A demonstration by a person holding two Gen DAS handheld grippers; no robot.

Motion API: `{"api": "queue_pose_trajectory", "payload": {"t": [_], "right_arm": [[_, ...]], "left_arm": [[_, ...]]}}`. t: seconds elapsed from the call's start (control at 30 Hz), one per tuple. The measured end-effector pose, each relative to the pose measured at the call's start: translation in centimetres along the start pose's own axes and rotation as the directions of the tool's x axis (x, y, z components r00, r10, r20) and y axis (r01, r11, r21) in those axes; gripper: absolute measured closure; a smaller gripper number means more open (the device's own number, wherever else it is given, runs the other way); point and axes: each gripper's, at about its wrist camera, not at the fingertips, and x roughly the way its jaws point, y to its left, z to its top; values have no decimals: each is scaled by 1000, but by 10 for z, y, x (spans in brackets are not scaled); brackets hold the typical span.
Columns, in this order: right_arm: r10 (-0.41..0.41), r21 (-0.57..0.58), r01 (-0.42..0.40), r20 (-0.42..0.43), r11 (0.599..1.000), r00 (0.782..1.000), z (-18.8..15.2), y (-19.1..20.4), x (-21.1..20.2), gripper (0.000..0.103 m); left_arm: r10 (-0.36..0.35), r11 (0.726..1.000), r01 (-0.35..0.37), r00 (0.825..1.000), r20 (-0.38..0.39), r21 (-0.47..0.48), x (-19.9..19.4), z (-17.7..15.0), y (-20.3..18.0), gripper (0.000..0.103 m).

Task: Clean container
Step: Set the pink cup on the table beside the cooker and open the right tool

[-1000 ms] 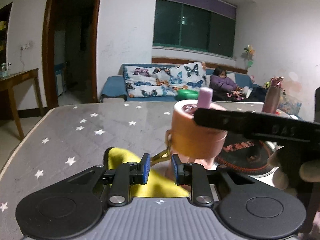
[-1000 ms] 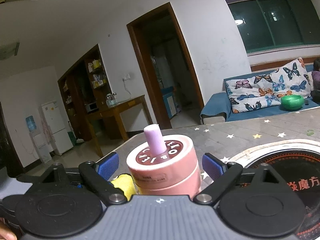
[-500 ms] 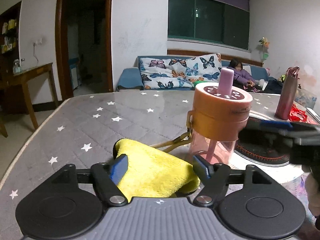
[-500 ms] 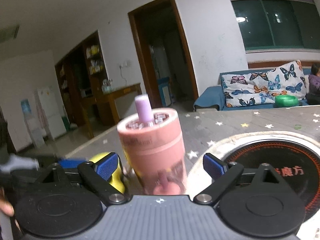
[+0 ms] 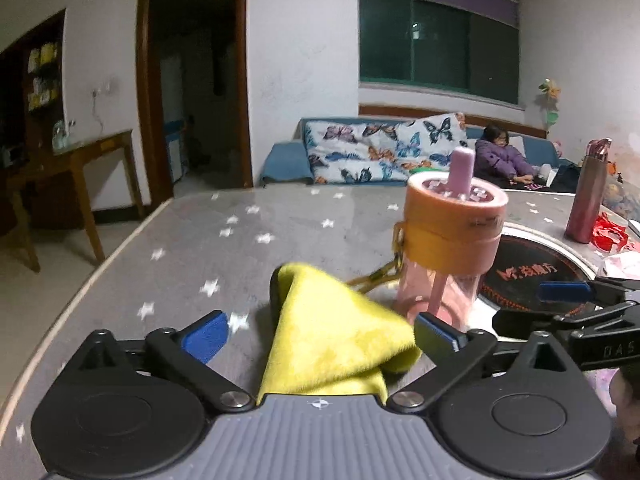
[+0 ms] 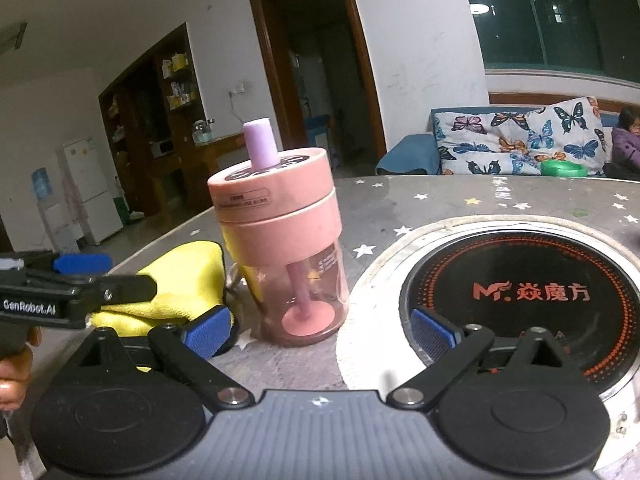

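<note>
A pink cup point(image 5: 448, 248) with a thick lid and a purple straw stands upright on the grey star-patterned table; it also shows in the right wrist view point(image 6: 286, 256). A folded yellow cloth point(image 5: 336, 332) lies on the table just left of the cup, also seen in the right wrist view point(image 6: 176, 284). My left gripper point(image 5: 320, 336) is open, with the cloth lying between its fingers. My right gripper point(image 6: 320, 330) is open and empty, drawn back a little in front of the cup.
A round black induction hob point(image 6: 520, 300) is set into the table right of the cup. A pink metal bottle point(image 5: 588, 196) and red wrappers point(image 5: 612, 232) stand at the far right. The table's left edge point(image 5: 80, 292) is close.
My left gripper opened and let go of the cloth, which now lies on the table. My right gripper stayed open and pulled back from the cup, which now stands on the table.
</note>
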Motion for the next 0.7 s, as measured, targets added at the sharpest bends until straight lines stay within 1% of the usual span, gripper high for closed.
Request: {"api": "queue_pose_trajectory", "payload": {"t": [0.23,0.3,0.43,0.7], "right_arm": [[-35,-50,31,-77,998,996,-9,9,0,4],[-49,-62,43,-102,997,994,-10,11,0,4],[-53,-42,48,-147,998,988,-8,9,-1,4],[-55,-27,51,-157,998,986,-4,15,-14,0]], "left_arm": [[23,996,-28,998,-65,-80,-8,-3,3,0],[27,996,-34,997,-78,-87,-10,-3,2,0],[29,994,-39,995,-95,-105,-19,-5,-4,0],[33,993,-46,992,-118,-110,-36,-9,-14,0]]}}
